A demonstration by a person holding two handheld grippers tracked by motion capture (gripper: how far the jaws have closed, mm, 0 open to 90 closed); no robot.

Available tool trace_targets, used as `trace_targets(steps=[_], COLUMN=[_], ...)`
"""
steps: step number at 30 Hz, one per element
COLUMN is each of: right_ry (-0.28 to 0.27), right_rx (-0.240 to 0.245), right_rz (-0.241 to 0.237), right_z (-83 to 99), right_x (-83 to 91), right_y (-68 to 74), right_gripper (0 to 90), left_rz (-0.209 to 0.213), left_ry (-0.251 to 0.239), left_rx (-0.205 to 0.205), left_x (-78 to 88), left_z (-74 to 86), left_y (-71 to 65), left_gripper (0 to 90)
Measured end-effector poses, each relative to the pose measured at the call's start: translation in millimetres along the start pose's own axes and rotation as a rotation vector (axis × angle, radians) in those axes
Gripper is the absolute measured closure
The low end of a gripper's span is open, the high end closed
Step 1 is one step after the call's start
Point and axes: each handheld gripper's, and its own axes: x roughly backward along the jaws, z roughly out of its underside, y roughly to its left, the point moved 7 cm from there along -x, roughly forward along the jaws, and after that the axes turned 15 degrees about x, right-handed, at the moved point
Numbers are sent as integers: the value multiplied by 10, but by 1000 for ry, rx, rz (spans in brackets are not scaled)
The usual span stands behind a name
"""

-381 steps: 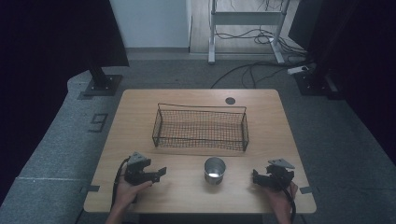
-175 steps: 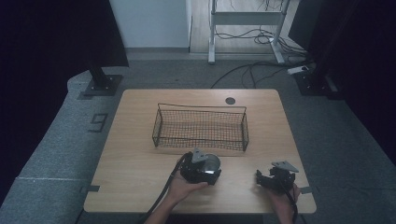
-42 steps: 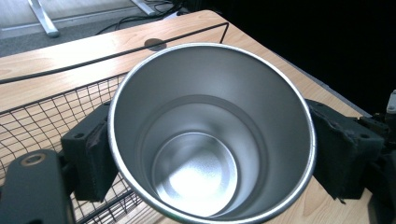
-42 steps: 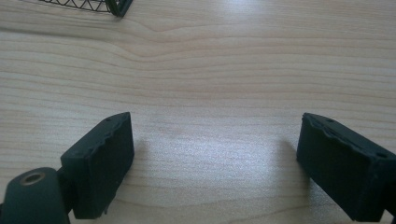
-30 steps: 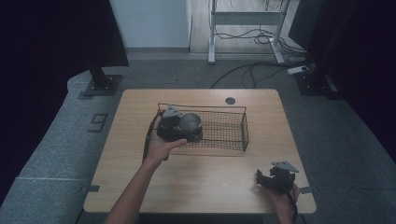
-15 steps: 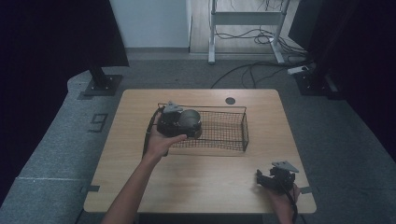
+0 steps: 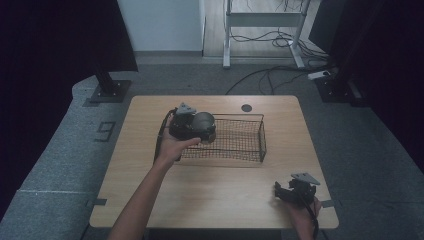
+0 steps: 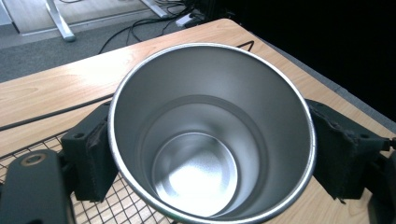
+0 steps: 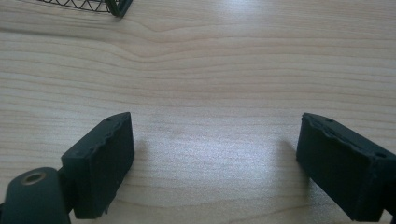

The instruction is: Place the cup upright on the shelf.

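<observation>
My left gripper is shut on a shiny steel cup and holds it above the left end of the black wire basket. In the left gripper view the black pads press on both sides of the cup, and its empty inside faces the camera. Basket mesh lies just under the cup. My right gripper rests at the table's front right corner. Its jaws stand wide open over bare wood with nothing between them.
The light wooden table has a round dark grommet near its far edge. A corner of the basket lies beyond the right gripper. Grey carpet, a desk frame and cables lie past the table.
The left hand has carried the cup slightly farther away, over the basket's left end. The right hand has stayed still.
</observation>
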Motion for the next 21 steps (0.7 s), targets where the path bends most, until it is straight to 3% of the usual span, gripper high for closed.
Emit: trace_targets(steps=[21], right_ry=[1], right_rx=[-1], right_rz=[-1], right_z=[1], right_x=[1], right_y=[1], right_gripper=[112], left_rz=[-43], left_ry=[20], left_rx=[3], left_x=[-219], left_z=[-93], left_y=[142], left_gripper=[147])
